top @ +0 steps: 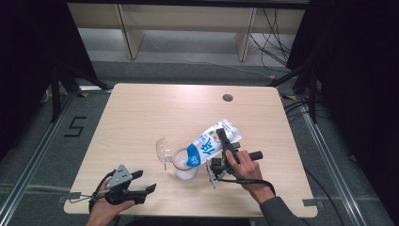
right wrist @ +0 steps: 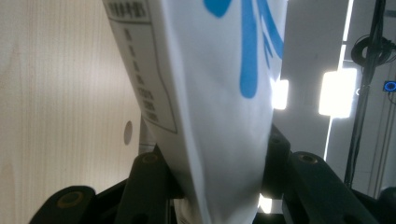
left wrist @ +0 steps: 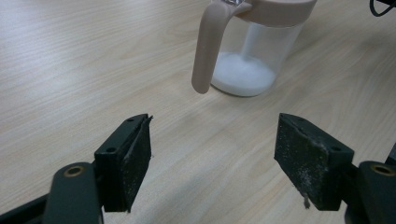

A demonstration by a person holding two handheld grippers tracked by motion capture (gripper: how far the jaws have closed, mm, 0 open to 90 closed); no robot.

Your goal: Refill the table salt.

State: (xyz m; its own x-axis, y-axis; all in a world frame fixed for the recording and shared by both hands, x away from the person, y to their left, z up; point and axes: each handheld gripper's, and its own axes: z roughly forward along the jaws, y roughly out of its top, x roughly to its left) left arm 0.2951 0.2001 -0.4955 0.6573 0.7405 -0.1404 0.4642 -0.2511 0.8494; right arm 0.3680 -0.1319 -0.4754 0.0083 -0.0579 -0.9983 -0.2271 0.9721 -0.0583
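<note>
High view, frame centre: right gripper (top: 225,151) fingers clamp the tilted bag (top: 212,142) over the jug (top: 185,165); tip gradually, while the left gripper (top: 141,187) waits wide open, empty.

One pouch (top: 214,141), one pitcher (top: 184,165), two grippers, one table (top: 141,117).

High view: even overhead light on the pale table (top: 141,113), dark curtains swallowing both sides, soft short shadows, picture slightly grainy and low in detail. Left gripper view: bright, sharp wood grain, mild sheen on the tabletop, jug (left wrist: 252,46) a little soft toward the top edge. Right gripper view: white pouch (right wrist: 210,93) close and blurred, glaring light panels (right wrist: 337,92) blown out behind it.
</note>
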